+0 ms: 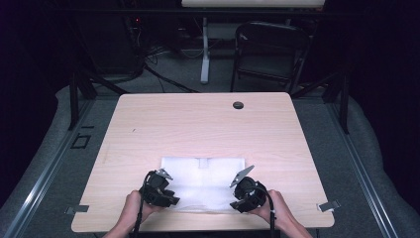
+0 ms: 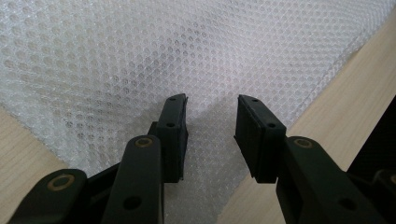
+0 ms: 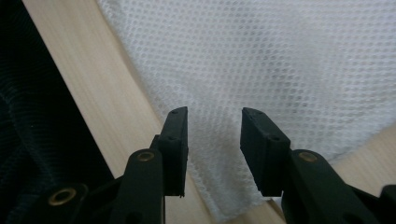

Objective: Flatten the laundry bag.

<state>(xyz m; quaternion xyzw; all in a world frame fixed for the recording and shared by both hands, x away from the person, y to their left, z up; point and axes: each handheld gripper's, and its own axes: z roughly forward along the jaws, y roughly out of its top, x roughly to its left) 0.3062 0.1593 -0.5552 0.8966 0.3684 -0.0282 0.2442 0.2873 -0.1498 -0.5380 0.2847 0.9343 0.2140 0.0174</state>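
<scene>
Step in hand: I judged I stood at the near edge of the white, fine-holed mesh cloth [image 1: 205, 182], one tong at each near corner, with neither corner taken up.
Cloth's place: it lay flat and rectangular on the pale wooden table [image 1: 198, 124], near my edge and about midway across; a small tab or fold showed at the middle of its far edge.
Left tong [image 1: 166, 194]: in my left hand, over the near left corner; in the left gripper view [image 2: 211, 135] its jaws stood partly apart, mesh showing in the gap and no pad pressing on it.
Right tong [image 1: 241, 194]: in my right hand, over the near right corner; in the right gripper view [image 3: 214, 140] the jaws stood apart too, gripping nothing, the cloth's edge running beneath them.
Next move, as I judged: each tong needed to sink until one pad slid under the cloth's edge, then pinch one corner apiece, evenly, so the thin mesh would lift without bunching.
Containers: I saw none on the table; a small dark round hole [image 1: 238, 105] sat near its far edge, with nothing in it that I could make out.
</scene>
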